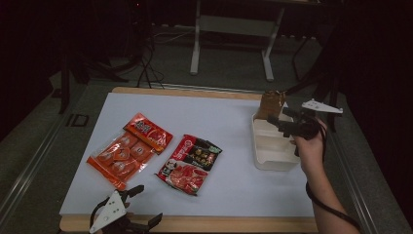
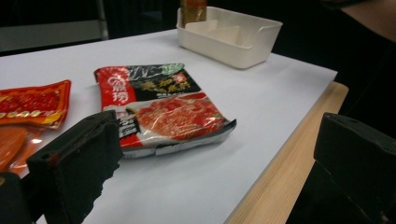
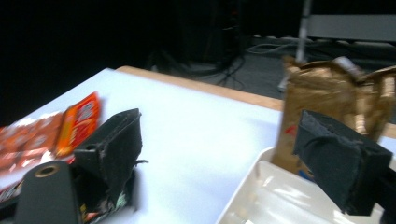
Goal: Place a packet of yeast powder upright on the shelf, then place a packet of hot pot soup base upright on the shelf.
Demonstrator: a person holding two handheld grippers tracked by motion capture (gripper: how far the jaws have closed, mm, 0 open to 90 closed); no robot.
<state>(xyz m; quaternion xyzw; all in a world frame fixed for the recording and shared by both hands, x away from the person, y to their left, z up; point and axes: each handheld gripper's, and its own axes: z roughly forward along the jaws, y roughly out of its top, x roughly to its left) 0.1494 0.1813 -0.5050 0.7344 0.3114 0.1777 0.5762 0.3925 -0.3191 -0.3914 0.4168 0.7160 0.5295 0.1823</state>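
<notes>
From the high view, the right gripper (image 1: 278,118) hung over the far end of the white bin (image 1: 272,157) at the right side of the white board (image 1: 234,185), jaws spread with nothing pinched, just beside the brown packet (image 1: 272,103) that stood upright in the bin's far compartment. The left gripper (image 1: 141,204) sat at the near left edge, released too. An orange snack pack (image 1: 129,148) lay left of a red-and-black pouch (image 1: 190,163) mid-board, well apart from the bin. In the left gripper view the pouch (image 2: 163,107) lay flat right ahead of the wide-open jaws, with the bin (image 2: 229,35) far off. In the right gripper view, which was pretty blurry, the brown packet (image 3: 327,102) stood just behind the right-hand jaw, not clamped, its top crumpled, the bin (image 3: 261,196) below.
</notes>
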